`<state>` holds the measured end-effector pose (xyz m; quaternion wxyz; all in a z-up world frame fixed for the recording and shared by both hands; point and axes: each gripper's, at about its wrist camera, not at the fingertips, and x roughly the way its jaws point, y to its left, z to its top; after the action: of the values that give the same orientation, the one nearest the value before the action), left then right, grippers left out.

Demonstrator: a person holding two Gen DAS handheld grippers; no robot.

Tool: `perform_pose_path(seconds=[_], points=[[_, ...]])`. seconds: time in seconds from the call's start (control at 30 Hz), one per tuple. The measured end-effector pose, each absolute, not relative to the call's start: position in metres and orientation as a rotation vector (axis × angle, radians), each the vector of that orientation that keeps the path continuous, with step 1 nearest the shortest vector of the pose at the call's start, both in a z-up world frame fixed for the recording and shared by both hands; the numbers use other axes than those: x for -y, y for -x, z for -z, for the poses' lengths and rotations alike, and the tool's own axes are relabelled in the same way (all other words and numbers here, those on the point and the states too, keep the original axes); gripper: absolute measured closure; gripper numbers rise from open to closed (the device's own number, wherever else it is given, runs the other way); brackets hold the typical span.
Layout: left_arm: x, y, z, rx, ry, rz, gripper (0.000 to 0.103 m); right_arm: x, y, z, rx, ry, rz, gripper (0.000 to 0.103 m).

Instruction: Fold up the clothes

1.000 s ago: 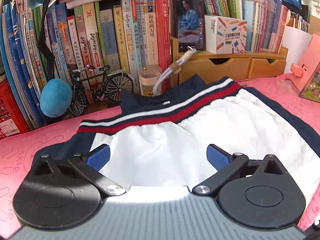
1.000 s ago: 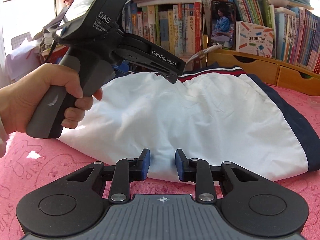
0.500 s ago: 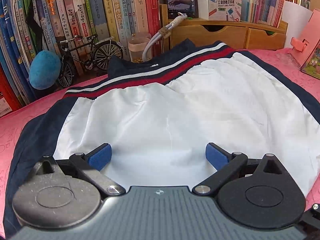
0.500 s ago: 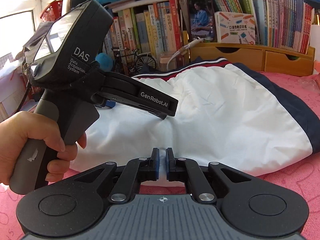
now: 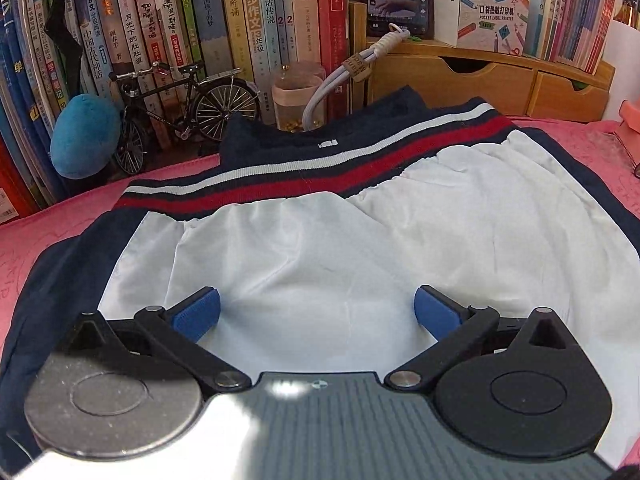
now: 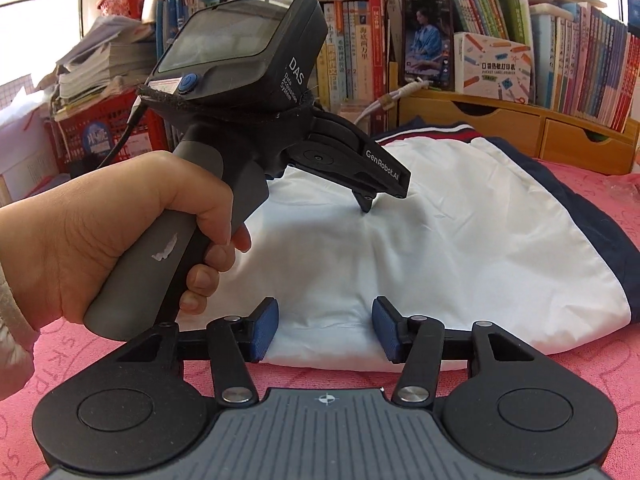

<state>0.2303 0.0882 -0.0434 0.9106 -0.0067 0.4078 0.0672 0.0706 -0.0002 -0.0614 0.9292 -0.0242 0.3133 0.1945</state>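
In the left wrist view the left gripper (image 5: pixel 316 312) is held with fingers spread over the white jacket (image 5: pixel 360 248) mid-frame on the pink desk (image 5: pixel 60 216), while in the right wrist view the right gripper (image 6: pixel 325 330), fingers opening astride the near hem unpinched, is judged to need re-pinching before folding.

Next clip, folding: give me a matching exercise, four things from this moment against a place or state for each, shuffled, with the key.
Things:
1. left tongs
2. right tongs
3. model bicycle
4. phone

Places or states:
A. propped upright on the wooden drawer unit, screen lit
B. at the near hem of the white garment, jaws opening with the hem between them
C. standing in front of the row of books, beside a blue plush toy
D. tips down on the middle of the white fabric, jaws wide apart

Pairs: 1-D, 2-B, 3-C, 4-A
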Motion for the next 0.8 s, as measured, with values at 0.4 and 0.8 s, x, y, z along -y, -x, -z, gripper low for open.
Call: perform_pose_path(seconds=[0.4,0.8], points=[[-0.115,-0.299,0.042,-0.814,0.000,-0.228,0.000,0.019,-0.077,0.061,-0.656,-0.053,-0.413,0.069],[-0.131,-0.305,0.045,-0.781,0.064,-0.270,0.000,0.025,-0.080,0.060,-0.661,-0.088,-0.427,0.069]])
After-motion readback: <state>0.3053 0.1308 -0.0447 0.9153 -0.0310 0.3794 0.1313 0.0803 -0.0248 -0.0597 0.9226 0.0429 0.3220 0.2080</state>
